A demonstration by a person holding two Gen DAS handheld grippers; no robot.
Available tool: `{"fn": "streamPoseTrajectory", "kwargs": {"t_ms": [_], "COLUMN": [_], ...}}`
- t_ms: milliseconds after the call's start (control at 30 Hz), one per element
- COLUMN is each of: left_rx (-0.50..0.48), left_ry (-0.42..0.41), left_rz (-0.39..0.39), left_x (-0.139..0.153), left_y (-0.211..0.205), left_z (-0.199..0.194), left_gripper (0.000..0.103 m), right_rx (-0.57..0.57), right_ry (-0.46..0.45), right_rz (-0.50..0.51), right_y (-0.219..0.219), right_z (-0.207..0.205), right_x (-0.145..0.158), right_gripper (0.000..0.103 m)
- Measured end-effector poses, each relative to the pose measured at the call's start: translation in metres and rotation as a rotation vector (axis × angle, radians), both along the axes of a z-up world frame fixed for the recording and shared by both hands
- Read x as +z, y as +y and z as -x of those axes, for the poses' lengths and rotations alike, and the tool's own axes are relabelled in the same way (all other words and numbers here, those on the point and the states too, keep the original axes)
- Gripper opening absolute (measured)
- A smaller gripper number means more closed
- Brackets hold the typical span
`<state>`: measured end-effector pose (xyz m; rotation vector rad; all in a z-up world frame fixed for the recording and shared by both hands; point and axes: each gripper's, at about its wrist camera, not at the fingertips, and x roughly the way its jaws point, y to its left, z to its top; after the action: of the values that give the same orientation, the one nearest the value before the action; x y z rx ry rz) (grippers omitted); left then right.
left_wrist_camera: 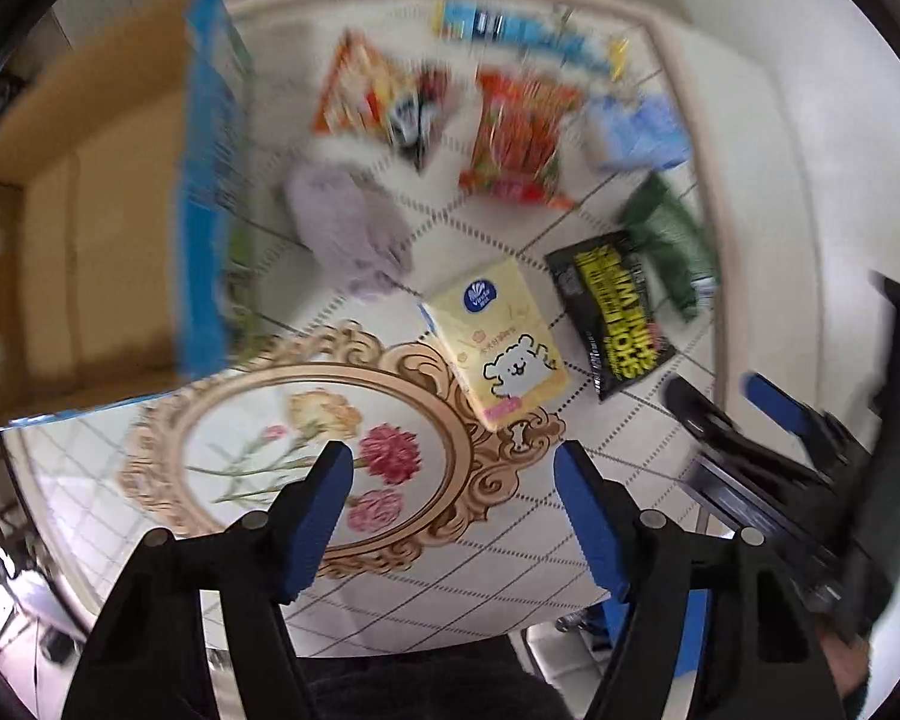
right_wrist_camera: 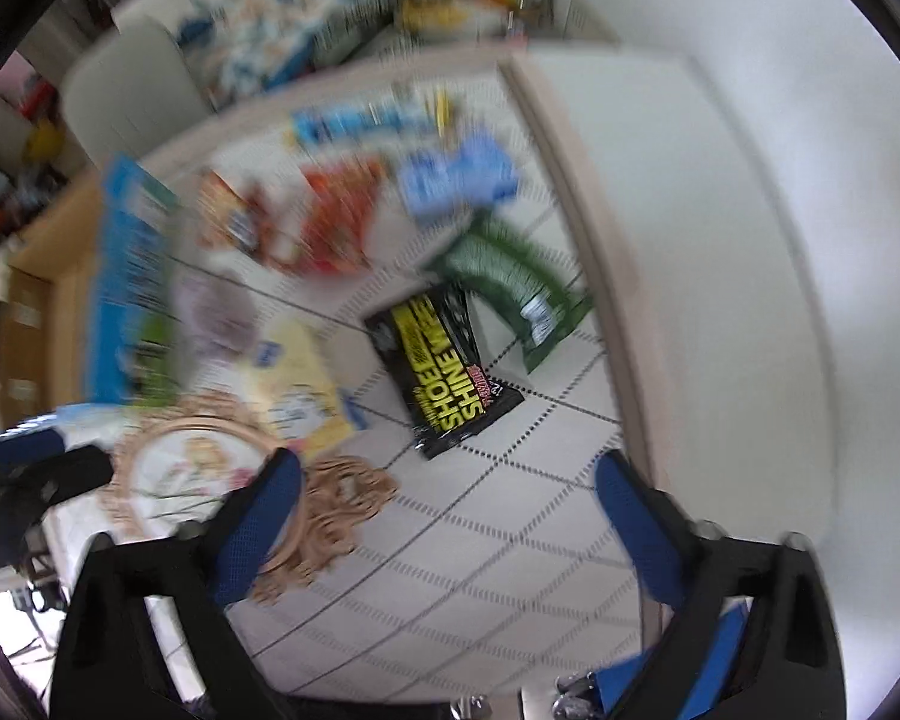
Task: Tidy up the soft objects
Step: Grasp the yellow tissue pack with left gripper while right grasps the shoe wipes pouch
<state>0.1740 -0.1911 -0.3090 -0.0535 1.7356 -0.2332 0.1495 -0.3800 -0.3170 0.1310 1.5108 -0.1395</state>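
Soft packs lie on a white patterned tablecloth (left_wrist_camera: 510, 540): a yellow tissue pack (left_wrist_camera: 498, 342), a black and yellow wipes pack (left_wrist_camera: 615, 315), a green pack (left_wrist_camera: 669, 240), a light blue pack (left_wrist_camera: 639, 132), an orange-red snack bag (left_wrist_camera: 519, 132), another orange bag (left_wrist_camera: 369, 90) and a pale purple fluffy item (left_wrist_camera: 348, 234). My left gripper (left_wrist_camera: 453, 474) is open and empty above the table's near edge. My right gripper (right_wrist_camera: 447, 486) is open and empty, short of the black pack (right_wrist_camera: 444, 369); it shows at the right of the left wrist view (left_wrist_camera: 720, 396).
An open cardboard box (left_wrist_camera: 78, 210) with a blue printed flap (left_wrist_camera: 210, 180) stands at the left. A long blue pack (left_wrist_camera: 528, 30) lies at the table's far edge. A white wall (right_wrist_camera: 750, 240) is to the right. Clutter lies beyond the table.
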Motion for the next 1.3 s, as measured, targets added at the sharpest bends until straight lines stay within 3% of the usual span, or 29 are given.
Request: {"fn": "streamPoseTrajectory", "kwargs": {"t_ms": [100, 200, 333, 467, 533, 733, 1000, 1067, 1133, 1300], "left_rx": [0.049, 0.073, 0.069, 0.117, 0.120, 0.072, -0.029, -0.074, -0.096, -0.067], "left_ry": [0.096, 0.145, 0.187, 0.291, 0.308, 0.274, 0.167, 0.131, 0.113, 0.091], "left_rz": [-0.022, -0.010, -0.006, 0.051, 0.027, -0.038, -0.077, -0.106, -0.113, -0.071], "left_x": [-0.039, -0.059, -0.078, -0.109, -0.123, -0.156, -0.157, -0.153, -0.151, -0.131], "left_y": [-0.004, -0.014, -0.030, -0.040, -0.046, -0.063, -0.055, -0.058, -0.058, -0.051], "left_z": [-0.010, -0.021, -0.032, -0.030, -0.031, -0.031, -0.020, -0.015, -0.008, 0.006], "left_gripper": [0.069, 0.069, 0.069, 0.070, 0.073, 0.072, 0.064, 0.063, 0.062, 0.062], "right_rx": [0.030, 0.040, -0.010, -0.141, -0.176, -0.193, -0.143, -0.141, -0.134, -0.161], "right_ry": [0.090, 0.130, 0.126, 0.211, 0.243, 0.212, 0.233, 0.223, 0.215, 0.216], "right_rz": [0.023, 0.032, -0.004, -0.061, -0.108, -0.150, -0.016, -0.001, 0.006, -0.046], "right_y": [-0.005, -0.005, -0.013, -0.040, -0.050, -0.057, -0.024, -0.011, 0.000, 0.011], "right_z": [-0.024, -0.032, -0.027, 0.000, 0.014, 0.026, 0.015, 0.014, 0.015, 0.023], "right_x": [-0.073, -0.110, -0.124, -0.136, -0.142, -0.154, -0.156, -0.154, -0.146, -0.133], "right_gripper": [0.084, 0.084, 0.083, 0.083, 0.083, 0.084, 0.086, 0.081, 0.060, 0.054]}}
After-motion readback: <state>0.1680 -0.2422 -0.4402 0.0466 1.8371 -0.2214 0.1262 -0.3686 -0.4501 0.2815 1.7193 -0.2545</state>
